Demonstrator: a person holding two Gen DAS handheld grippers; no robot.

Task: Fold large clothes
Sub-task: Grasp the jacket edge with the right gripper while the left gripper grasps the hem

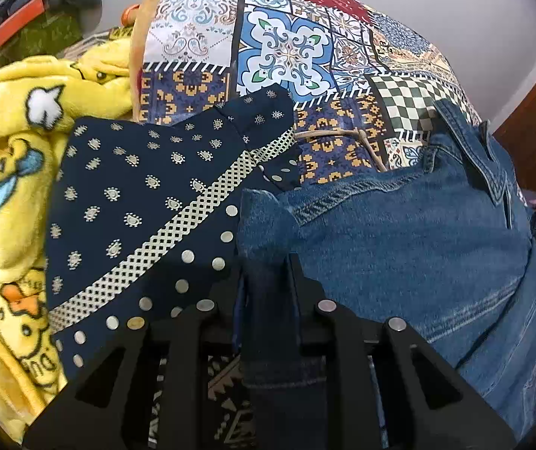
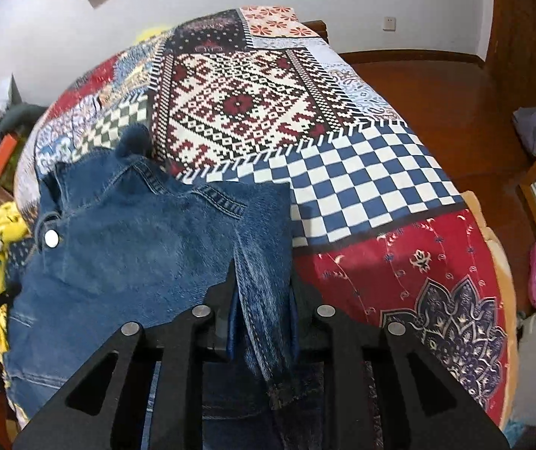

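A: Two grippers are both pinching the denim jacket, which is lying across the patchwork bedspread. The left gripper is clenching a fold of denim between its jaws, and the right gripper is doing the same at the jacket's other edge.

B: The person is probably getting ready to lift or carry a fold over. What is threatening it?

A: Each grip is looking narrow, only a bunched ridge of cloth. Denim is heavy, so a quick lift is risking the fabric sliding out of one side, leaving the fold lopsided.

B: And the navy patterned garment?

A: It is lying just beside the left gripper, overlapping the jacket's edge. If the jacket is dragged rather than raised, that garment is likely coming along or getting trapped in the fold. The yellow blanket beyond it is crowding that side too.

B: Anything else?

A: The collar end is sitting rumpled. Folding over it without smoothing is probably baking in a lump.
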